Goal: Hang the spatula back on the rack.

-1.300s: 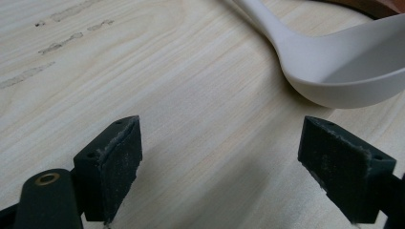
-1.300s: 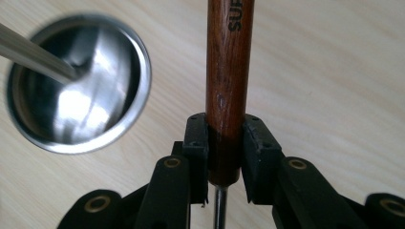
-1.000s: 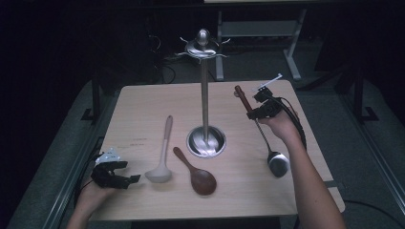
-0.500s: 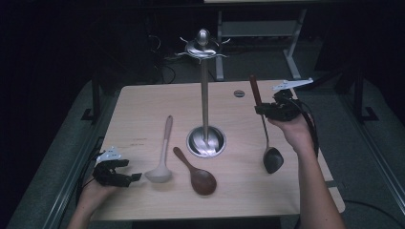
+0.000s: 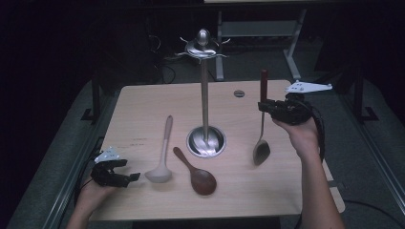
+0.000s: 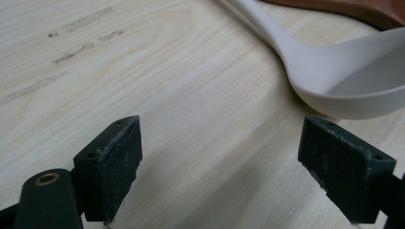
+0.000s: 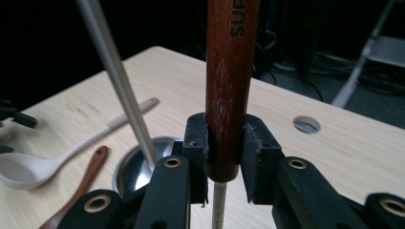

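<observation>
The right gripper (image 5: 264, 106) clamped the ladle (image 5: 261, 126) by its wooden handle, upright near the table's (image 5: 143, 102) right edge. The left gripper (image 5: 125, 176) rested wide open at the front-left corner, beside the white spoon (image 5: 161, 157).

The setting was a dim lab: a wooden table (image 5: 143, 102) stood amid floor cables (image 5: 165, 71) and metal stand legs (image 5: 291, 57).

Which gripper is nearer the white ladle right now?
Left. The left gripper sits just beside the white ladle; the right gripper is across the table, holding another ladle.
</observation>
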Demonstrator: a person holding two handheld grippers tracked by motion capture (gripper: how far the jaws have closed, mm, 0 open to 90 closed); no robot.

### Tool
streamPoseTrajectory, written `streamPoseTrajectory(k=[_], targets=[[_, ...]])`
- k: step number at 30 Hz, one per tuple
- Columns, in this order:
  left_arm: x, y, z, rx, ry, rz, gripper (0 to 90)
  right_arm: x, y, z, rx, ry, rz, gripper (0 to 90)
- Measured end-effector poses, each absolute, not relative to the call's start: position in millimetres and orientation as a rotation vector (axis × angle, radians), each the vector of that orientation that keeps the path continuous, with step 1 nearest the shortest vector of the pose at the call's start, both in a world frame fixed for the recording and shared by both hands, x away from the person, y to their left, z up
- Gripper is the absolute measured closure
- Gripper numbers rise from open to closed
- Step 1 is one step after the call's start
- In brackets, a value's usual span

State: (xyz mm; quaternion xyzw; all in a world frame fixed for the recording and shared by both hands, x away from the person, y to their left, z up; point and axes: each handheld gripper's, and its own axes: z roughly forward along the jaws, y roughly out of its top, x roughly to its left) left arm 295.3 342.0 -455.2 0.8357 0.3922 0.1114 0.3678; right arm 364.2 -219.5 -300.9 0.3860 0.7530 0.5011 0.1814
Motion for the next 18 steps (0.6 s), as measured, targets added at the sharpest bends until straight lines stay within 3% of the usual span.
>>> streamPoseTrajectory(k=[18], targets=[[289.6,345.9,-454.2,2.136,1.020,0.292,14.9,351.0,-196.2,-280.1,0.912,2.119,1.603,73.9]])
